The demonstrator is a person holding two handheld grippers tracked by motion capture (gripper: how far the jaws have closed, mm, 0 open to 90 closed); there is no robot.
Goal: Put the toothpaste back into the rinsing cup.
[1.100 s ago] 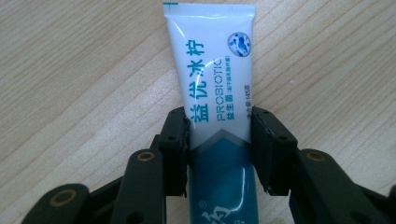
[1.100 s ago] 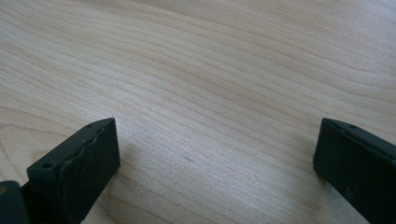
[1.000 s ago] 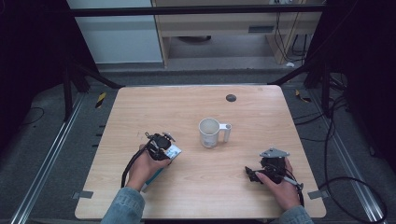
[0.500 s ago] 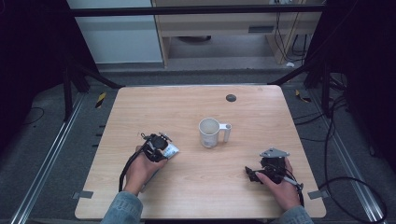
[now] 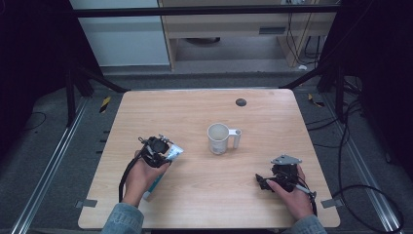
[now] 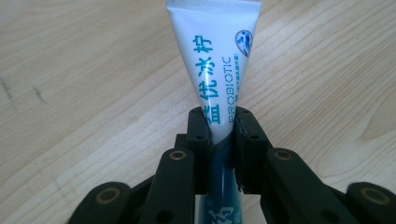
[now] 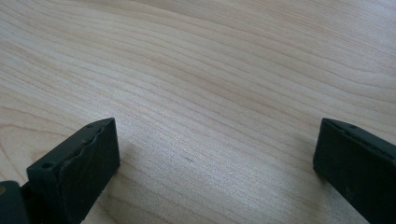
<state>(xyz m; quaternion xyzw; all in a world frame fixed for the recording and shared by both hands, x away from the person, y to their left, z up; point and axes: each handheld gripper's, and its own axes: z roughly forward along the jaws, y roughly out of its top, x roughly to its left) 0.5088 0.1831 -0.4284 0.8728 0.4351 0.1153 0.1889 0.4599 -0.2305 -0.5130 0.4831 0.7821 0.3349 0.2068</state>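
Two claws are on show, one in each of the person's hands, and just one tube and one mug between them. Over on the left, the left claw (image 5: 165, 150) is pinching the white toothpaste tube (image 5: 160, 168) across its body, jaws pressed in tight on both sides; the left gripper view has that tube (image 6: 212, 70) rising straight up between the jaws, its flat crimped end at the top. Writing is clear there: teal Chinese characters run down the white face, the word "PROBIOTIC" sits beside them in the same teal, and a small blue-and-white droplet emblem marks the upper right. Lower down the tube turns dark teal, with more characters partly hidden by the claw.

From the high view, the tube lies slanted on the wooden tabletop (image 5: 204, 117) under the left hand (image 5: 141, 178), crimped end toward the mug. That single white mug (image 5: 219, 138) stands upright near the centre, handle pointing right, well apart from both claws. One small dark round spot (image 5: 240, 102) sits on the far part of the tabletop.

On the right, the right claw (image 5: 263, 181) is spread wide, holding nothing; the right gripper view shows its two black jaws far apart over bare wood grain (image 7: 210, 93).
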